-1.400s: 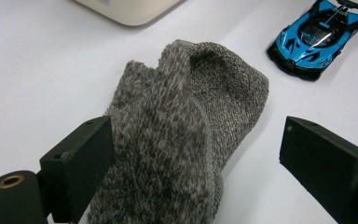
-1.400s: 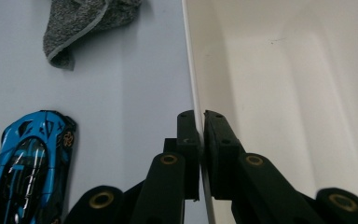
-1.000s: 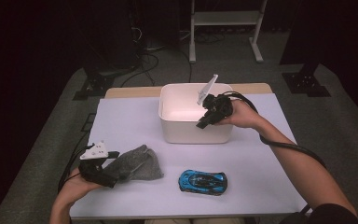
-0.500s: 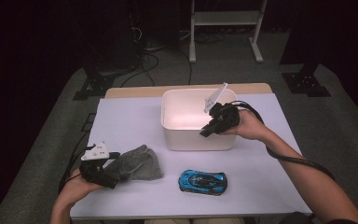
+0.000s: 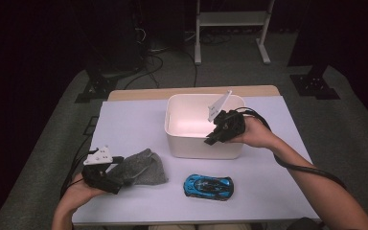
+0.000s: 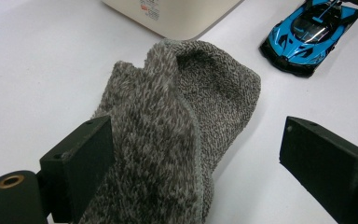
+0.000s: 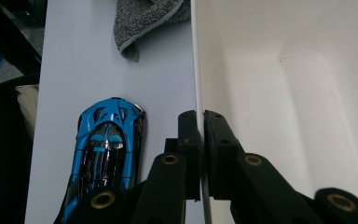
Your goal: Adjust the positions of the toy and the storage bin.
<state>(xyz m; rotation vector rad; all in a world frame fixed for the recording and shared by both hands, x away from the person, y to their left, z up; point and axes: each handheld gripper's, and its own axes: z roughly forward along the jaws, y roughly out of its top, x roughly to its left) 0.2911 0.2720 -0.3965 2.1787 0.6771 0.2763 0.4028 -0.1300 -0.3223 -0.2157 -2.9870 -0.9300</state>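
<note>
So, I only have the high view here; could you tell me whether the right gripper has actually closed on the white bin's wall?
Observer: Yes. The right gripper view shows the right gripper shut on the white bin, with one finger inside its wall and one outside.
Operator: Thank you. And is the left gripper holding the grey cloth?
Observer: Not yet. The left gripper is open. The grey cloth lies between its fingers, up against one and apart from the other.
</note>
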